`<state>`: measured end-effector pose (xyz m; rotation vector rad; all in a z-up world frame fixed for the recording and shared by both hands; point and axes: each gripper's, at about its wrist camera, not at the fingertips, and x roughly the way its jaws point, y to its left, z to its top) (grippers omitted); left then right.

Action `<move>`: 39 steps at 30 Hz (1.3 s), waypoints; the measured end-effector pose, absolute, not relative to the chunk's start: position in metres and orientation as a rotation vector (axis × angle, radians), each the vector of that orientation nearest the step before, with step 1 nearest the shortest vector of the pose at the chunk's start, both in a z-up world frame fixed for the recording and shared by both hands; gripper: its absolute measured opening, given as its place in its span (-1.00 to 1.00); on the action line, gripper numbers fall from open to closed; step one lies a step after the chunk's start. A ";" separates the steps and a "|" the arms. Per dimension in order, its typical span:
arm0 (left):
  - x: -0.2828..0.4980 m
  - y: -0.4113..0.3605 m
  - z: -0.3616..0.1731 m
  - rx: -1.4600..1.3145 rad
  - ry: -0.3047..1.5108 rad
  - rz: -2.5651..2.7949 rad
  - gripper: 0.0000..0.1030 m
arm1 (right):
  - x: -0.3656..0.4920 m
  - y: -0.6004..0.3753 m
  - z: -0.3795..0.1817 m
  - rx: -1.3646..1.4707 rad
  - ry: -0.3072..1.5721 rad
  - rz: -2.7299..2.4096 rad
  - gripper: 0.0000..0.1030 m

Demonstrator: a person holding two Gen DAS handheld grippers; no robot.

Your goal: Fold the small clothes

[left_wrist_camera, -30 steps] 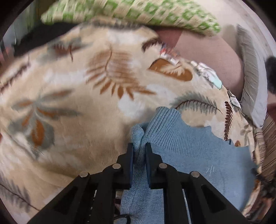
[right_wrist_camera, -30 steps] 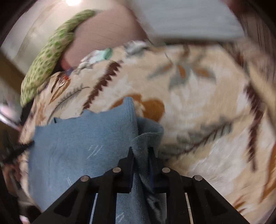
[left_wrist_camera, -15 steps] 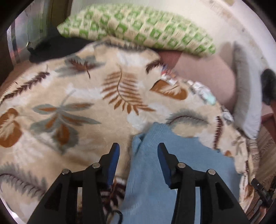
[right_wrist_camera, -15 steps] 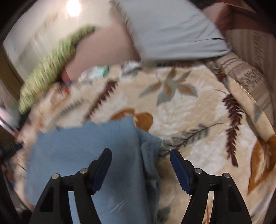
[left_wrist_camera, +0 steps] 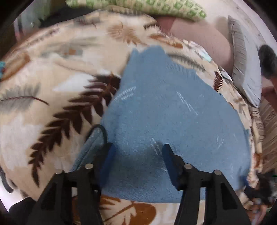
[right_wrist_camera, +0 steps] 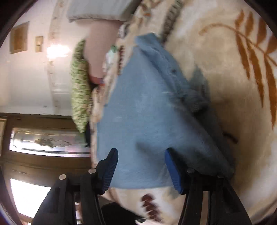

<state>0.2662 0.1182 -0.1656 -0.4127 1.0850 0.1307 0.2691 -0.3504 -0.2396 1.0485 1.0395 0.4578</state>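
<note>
Blue knit garment [left_wrist_camera: 164,121], folded into a flat panel, lies on a cream blanket [left_wrist_camera: 43,131] printed with brown and grey fern leaves. Left wrist view: the left gripper [left_wrist_camera: 137,154] hangs over the near part of the garment, its two blue-padded fingers [left_wrist_camera: 108,155] spread apart with only fabric showing between them and nothing pinched. Beside the left finger, a rolled edge of the garment with a thin dark trim [left_wrist_camera: 101,130] rises slightly from the blanket. Short pale thread marks are scattered over the knit surface. Past the far edge of the garment come a pink cushion [left_wrist_camera: 204,37], a green checked pillow [left_wrist_camera: 138,6] and a grey pillow [left_wrist_camera: 245,69].

Right wrist view, camera rolled sideways: the right gripper [right_wrist_camera: 141,166] likewise has its fingers [right_wrist_camera: 111,166] spread wide, over the near end of the garment [right_wrist_camera: 138,107], gripping nothing. Along one long side of the panel runs a thicker fold [right_wrist_camera: 174,77] ending in a ribbed grey-blue cuff [right_wrist_camera: 197,102], which rests on the blanket [right_wrist_camera: 225,86]. Further off are the green pillow [right_wrist_camera: 79,86], the pink cushion [right_wrist_camera: 102,39], a pale wall with a bright lamp [right_wrist_camera: 56,51], and a dark wooden frame with a glass panel [right_wrist_camera: 45,140].
</note>
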 end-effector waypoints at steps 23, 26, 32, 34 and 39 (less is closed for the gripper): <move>0.267 0.087 -0.154 -0.231 1.080 0.191 0.31 | 0.331 -0.334 -0.230 0.899 1.068 0.371 0.38; 0.263 0.084 -0.152 -0.216 1.065 0.192 0.31 | 0.325 -0.324 -0.205 0.795 1.081 0.348 0.38; 0.260 0.087 -0.150 -0.227 1.055 0.189 0.31 | 0.298 -0.317 -0.181 0.673 1.008 0.383 0.40; 0.259 0.087 -0.150 -0.222 1.061 0.190 0.31 | 0.302 -0.314 -0.200 0.663 1.058 0.354 0.43; 0.254 0.084 -0.142 -0.198 1.049 0.204 0.31 | 0.295 -0.325 -0.207 0.731 1.049 0.337 0.43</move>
